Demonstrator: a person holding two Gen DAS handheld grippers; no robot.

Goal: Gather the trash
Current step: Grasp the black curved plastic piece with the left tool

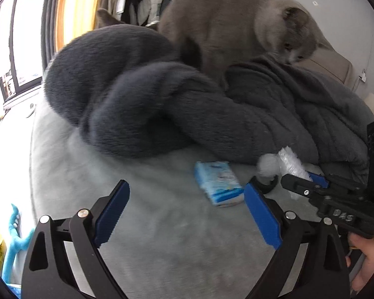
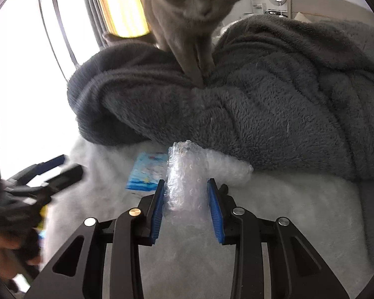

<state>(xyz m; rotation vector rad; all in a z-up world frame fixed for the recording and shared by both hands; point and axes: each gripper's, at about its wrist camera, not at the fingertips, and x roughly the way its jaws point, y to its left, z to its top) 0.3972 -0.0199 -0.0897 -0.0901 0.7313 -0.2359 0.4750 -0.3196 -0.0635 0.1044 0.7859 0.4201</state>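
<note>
Right wrist view: your right gripper (image 2: 186, 199) sits at lower centre, its blue pads pressed against both sides of a crumpled piece of bubble wrap (image 2: 187, 174), which rises between them and trails off to the right over the pale fleece cover (image 2: 299, 211). The jaws stand narrow, clamped on the wrap. Just left of the wrap, a blue tissue pack (image 2: 147, 172) lies flat on the cover. A dark grey plush blanket (image 2: 261, 104) fills the middle and right of the frame. A grey cat (image 2: 187, 12) stands on it at top centre, one front paw planted in a fold. Your left gripper appears blurred at the left edge.

Left wrist view: your left gripper (image 1: 187, 214) occupies the lower frame with its jaws spread wide and nothing between them. The tissue pack (image 1: 218, 184) lies on the cover just beyond the fingertips, nearer the right-hand finger. At the right edge, the right gripper (image 1: 309, 178) holds the bubble wrap (image 1: 290, 162) against the blanket's hem. The cat (image 1: 236, 25) stands at upper centre on the blanket (image 1: 137, 99), its head lowered toward the upper right.
</note>
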